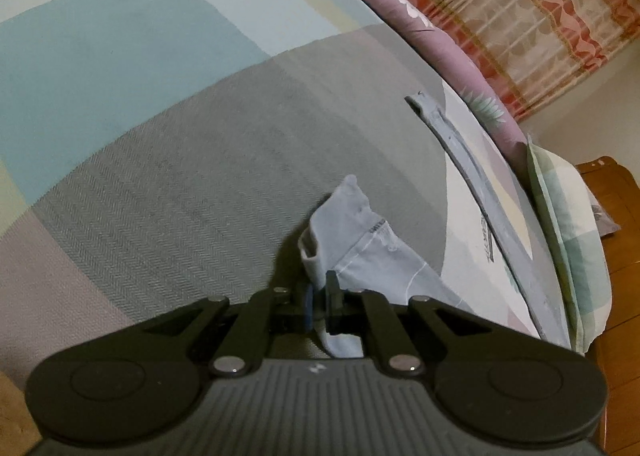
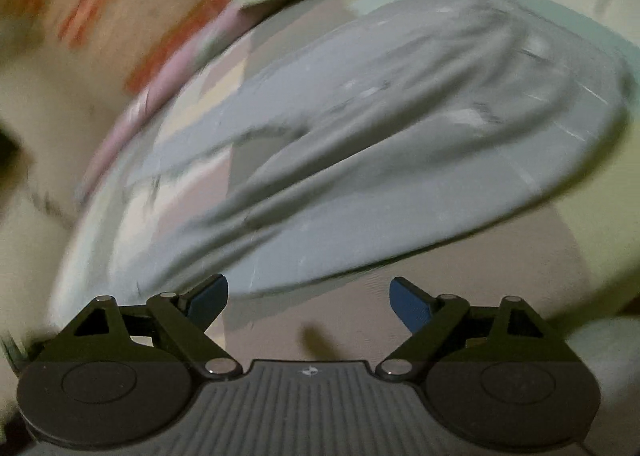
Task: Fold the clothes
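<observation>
Left gripper: jaws clamped on a corner of the pale blue garment, lifting it off the bed, probably to start a fold. Right gripper hangs empty, jaws wide. The garment sprawls rumpled across the patchwork sheet.

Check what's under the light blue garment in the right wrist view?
The light blue garment lies spread on the patchwork bedsheet. Only sheet shows around its edges; anything beneath its middle is covered.

A bed with a pastel patchwork sheet carries a crumpled pale blue garment and a checked pillow at its edge.
</observation>
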`<state>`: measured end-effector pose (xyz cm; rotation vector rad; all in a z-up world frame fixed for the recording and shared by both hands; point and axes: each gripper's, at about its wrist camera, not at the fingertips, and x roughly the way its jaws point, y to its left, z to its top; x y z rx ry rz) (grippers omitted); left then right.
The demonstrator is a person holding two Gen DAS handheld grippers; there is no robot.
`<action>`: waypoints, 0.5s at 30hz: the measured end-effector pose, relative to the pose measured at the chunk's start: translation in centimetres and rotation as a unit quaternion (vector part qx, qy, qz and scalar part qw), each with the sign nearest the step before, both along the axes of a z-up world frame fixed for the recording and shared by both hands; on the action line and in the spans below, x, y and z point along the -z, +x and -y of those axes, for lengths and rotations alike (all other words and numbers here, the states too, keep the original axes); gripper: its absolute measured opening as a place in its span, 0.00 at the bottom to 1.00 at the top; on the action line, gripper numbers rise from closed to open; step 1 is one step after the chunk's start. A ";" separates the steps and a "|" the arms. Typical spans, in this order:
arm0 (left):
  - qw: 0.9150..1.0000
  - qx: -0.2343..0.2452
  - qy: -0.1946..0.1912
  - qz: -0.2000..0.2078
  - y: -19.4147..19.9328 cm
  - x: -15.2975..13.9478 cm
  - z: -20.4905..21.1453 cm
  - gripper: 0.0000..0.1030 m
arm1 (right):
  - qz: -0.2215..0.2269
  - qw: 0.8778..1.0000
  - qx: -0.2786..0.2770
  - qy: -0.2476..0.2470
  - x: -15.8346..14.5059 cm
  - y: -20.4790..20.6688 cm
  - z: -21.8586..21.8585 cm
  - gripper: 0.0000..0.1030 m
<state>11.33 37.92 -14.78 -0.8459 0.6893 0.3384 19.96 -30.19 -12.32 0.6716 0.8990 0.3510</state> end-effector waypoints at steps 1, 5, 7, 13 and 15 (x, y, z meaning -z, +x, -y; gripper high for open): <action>1.000 0.000 0.000 0.000 0.0 0.0 0.0 0.06 | -0.006 0.999 0.024 0.033 0.5 0.0 1.0 0.88; 1.000 -0.001 -0.002 -0.002 -0.1 0.0 0.0 0.06 | -0.022 0.984 0.119 0.133 2.4 0.4 3.4 0.88; 1.000 -0.001 -0.003 -0.003 -0.1 0.0 0.0 0.06 | -0.017 0.977 0.156 0.145 2.5 0.4 3.6 0.88; 1.000 -0.002 -0.006 -0.003 -0.2 0.1 -0.1 0.07 | 0.012 0.973 0.201 0.108 2.2 -0.1 4.7 0.88; 1.000 -0.003 -0.007 -0.002 0.1 0.4 -0.2 0.07 | 0.010 0.974 0.196 0.116 2.4 -0.1 4.3 0.90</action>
